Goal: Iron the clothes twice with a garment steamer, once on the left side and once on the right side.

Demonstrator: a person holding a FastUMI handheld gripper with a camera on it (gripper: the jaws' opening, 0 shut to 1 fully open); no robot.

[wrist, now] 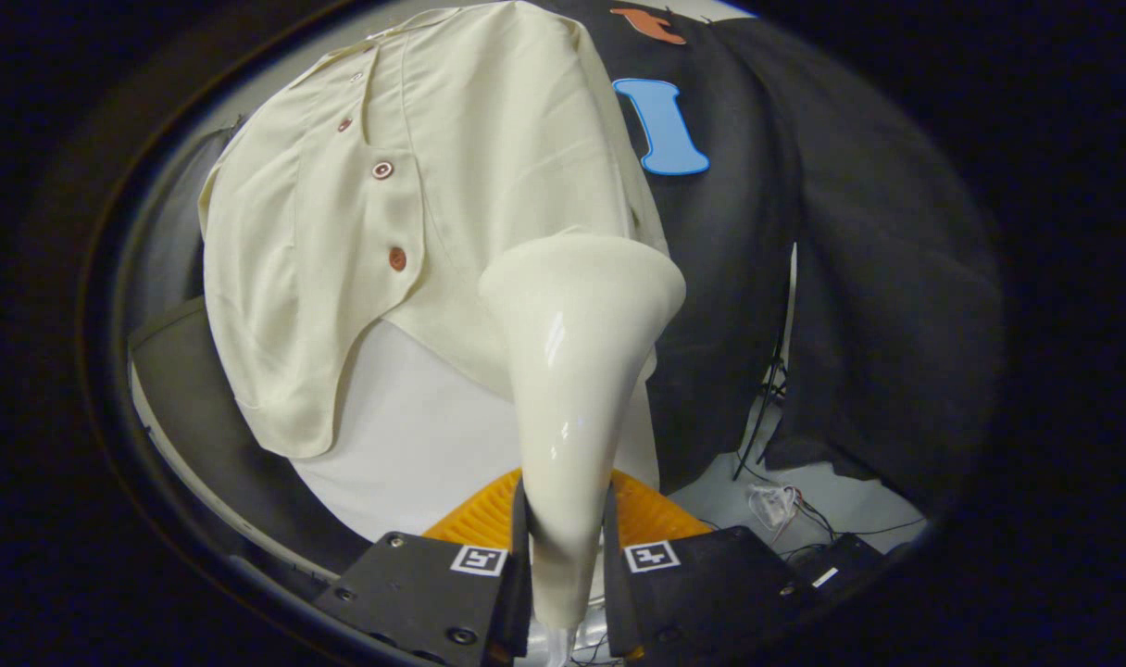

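The tongs (568,547) pointed forward and slightly upward, both fingers clamped on the glossy cream handle of the garment steamer (577,371), whose flared head rested against the lower right side of the shirt (415,213). The cream shirt (buttoned, with reddish-brown buttons (397,258)) hung lightly creased before the dark booth wall (850,278).

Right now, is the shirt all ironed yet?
Picking up looks done: the gripper is shut on the garment steamer, both fingers pressing its handle. In hand: the steamer's wide head sits against the cream shirt, on the lower part of the panel away from the buttons. One picture can't tell which passes are finished.
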